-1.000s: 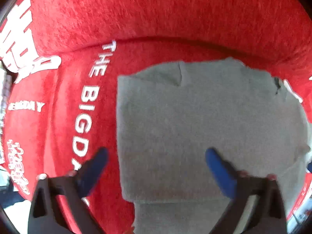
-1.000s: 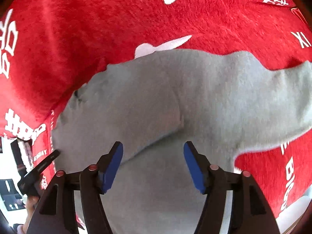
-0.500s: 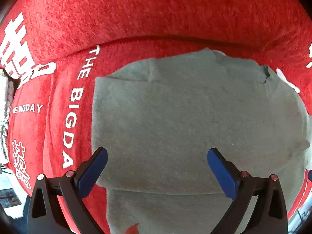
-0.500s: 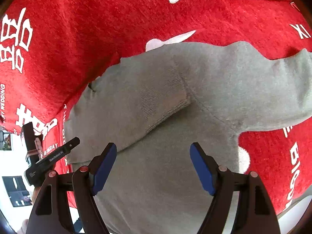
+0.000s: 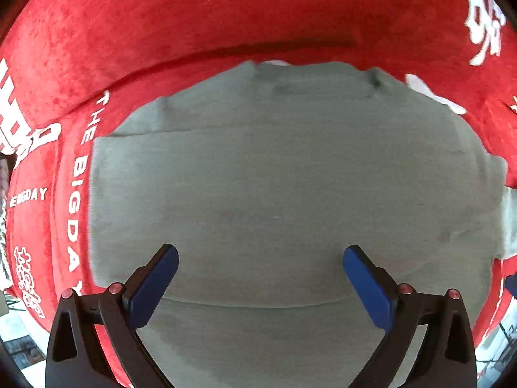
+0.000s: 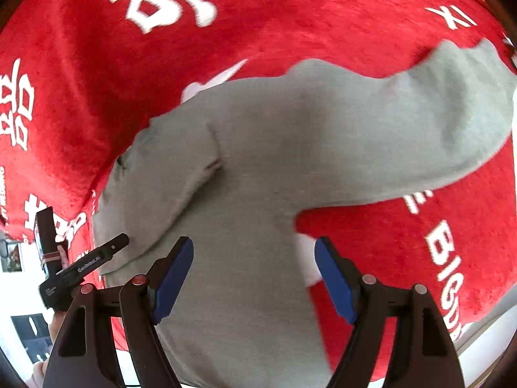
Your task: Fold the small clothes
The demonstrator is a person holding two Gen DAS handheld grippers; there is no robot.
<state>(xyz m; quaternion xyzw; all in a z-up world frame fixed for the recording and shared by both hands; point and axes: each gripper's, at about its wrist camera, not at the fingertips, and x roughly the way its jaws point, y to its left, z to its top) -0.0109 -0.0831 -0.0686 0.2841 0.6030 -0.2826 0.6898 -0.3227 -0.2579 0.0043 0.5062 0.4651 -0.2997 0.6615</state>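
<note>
A grey long-sleeved top (image 5: 278, 200) lies flat on a red cloth with white lettering (image 5: 226, 13). One sleeve is folded over its body (image 6: 168, 174); the other sleeve (image 6: 420, 123) stretches out to the right. My left gripper (image 5: 260, 258) is open and empty, hovering over the folded part of the top. My right gripper (image 6: 253, 252) is open and empty above the top's body near the armpit of the outstretched sleeve. The left gripper also shows in the right wrist view (image 6: 84, 265), at the top's far left edge.
The red cloth (image 6: 290, 16) covers the whole surface and ends at an edge at lower right (image 6: 478, 333). A light floor and room clutter (image 5: 19, 339) show past the cloth's left edge.
Both grippers have drawn back and up from the top, so more of it shows. The left one shifted right over the garment. Both stayed open.
</note>
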